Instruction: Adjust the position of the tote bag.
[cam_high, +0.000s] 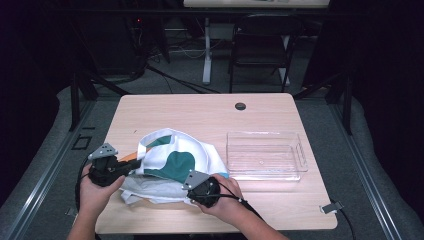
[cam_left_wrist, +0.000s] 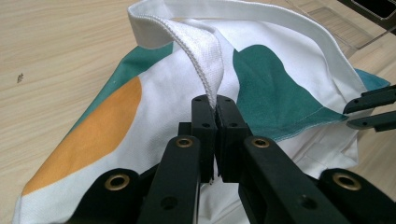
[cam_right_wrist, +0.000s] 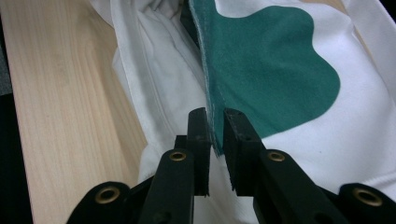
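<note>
We see a white cloth bag (cam_high: 170, 165) printed with dark green and orange patches, lying crumpled on the counter (cam_high: 200, 112), just left of a clear plastic tray (cam_high: 265, 155) and near the counter's front edge. In the left gripper view its white strap (cam_left_wrist: 205, 60) rises in a loop and runs down into our left gripper (cam_left_wrist: 217, 126), whose jaws are pressed together on the ribbed strap. In the right gripper view our right gripper (cam_right_wrist: 215, 133) straddles the stitched edge of a green patch (cam_right_wrist: 275, 65); the jaws stand a narrow gap apart with the cloth edge between them, and we cannot tell whether the pads press on it. From the high view the left gripper sits at the bag's left side and the right gripper at its front edge, both hands beneath them. The bag's folds hide its underside and its opening, and our grippers cover part of its near edge. The tray's far corner is cut off in the left gripper view.
</note>
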